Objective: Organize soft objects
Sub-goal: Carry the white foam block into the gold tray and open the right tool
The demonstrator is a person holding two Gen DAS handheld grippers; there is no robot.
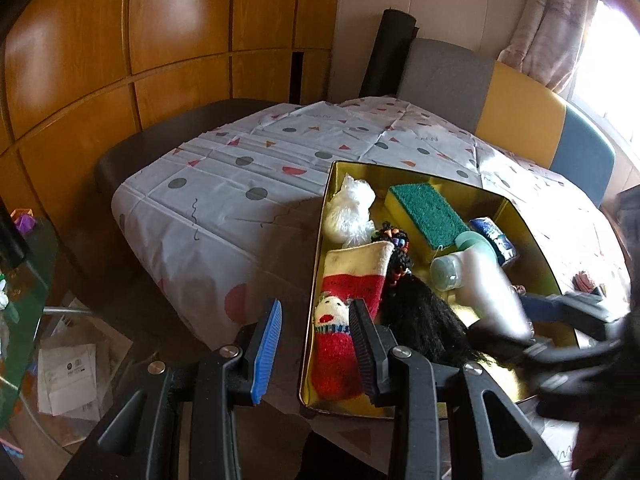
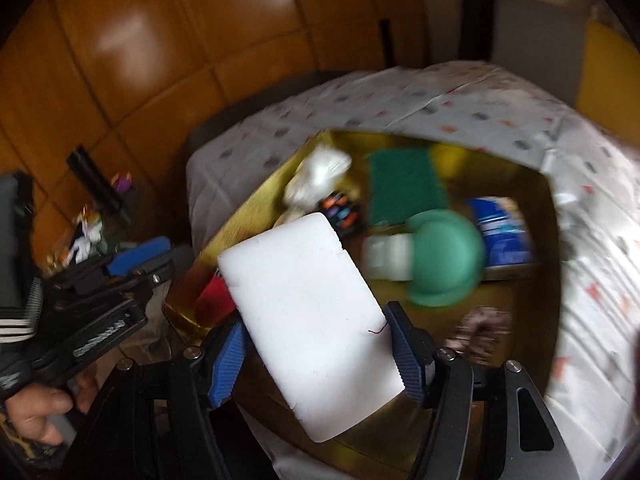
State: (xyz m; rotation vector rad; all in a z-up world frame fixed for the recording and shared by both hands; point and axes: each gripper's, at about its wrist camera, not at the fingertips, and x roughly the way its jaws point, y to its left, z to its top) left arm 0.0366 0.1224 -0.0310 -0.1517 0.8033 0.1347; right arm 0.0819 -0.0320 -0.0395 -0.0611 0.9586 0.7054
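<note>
- White foam pad (image 2: 312,320) between the 2 fingers of right gripper (image 2: 320,356), long axis slanting up-left, hanging over gold tin (image 2: 516,304); whether clamped or loose, cannot tell.
- Left gripper (image 1: 316,344) apart, straddling tin's near-left wall, empty.
- Beyond: red sock (image 1: 344,320), green sponge (image 1: 428,216).

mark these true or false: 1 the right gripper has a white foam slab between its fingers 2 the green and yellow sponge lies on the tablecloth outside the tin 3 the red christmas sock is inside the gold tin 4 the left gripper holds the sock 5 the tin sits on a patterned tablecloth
1. True: the white foam slab sits between the fingers of the right gripper, above the tin.
2. False: the sponge lies inside the gold tin.
3. True: the red sock lies along the tin's near left wall.
4. False: the left gripper straddles the tin's wall with nothing pinched; the sock lies loose.
5. True: the tablecloth has dots and triangles.
</note>
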